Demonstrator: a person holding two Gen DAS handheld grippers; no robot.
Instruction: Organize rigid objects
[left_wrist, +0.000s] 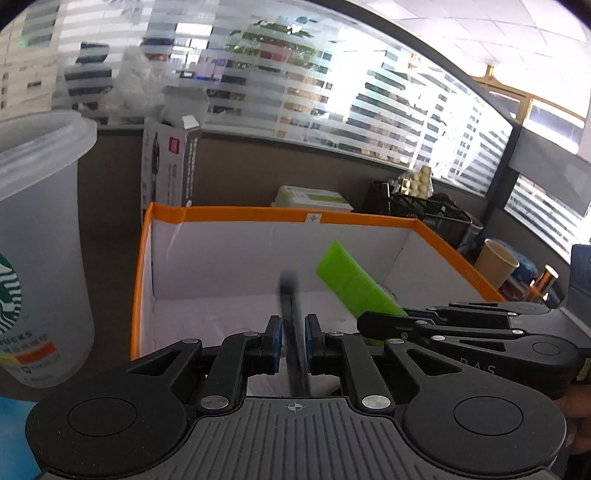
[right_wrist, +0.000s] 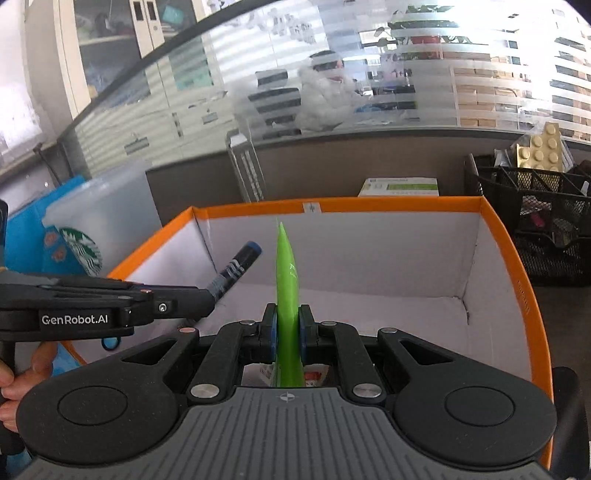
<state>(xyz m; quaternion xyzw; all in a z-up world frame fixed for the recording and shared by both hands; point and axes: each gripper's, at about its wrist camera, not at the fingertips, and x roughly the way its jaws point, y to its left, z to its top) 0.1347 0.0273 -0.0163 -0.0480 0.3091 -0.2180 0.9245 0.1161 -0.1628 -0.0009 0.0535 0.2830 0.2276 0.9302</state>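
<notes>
Marker (right_wrist: 236, 271) and green card (right_wrist: 287, 280) tilted boxward

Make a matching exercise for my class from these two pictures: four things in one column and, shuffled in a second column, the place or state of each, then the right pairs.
Things
1. dark marker
2. green card
3. frosted cup
4. black mesh basket

Places or states
A. stands outside the box, off its left side
B. pinched in the right gripper
C. pinched in the left gripper
D. stands off the far right corner of the orange-rimmed box

Pairs: 1-C, 2-B, 3-A, 4-D
</notes>
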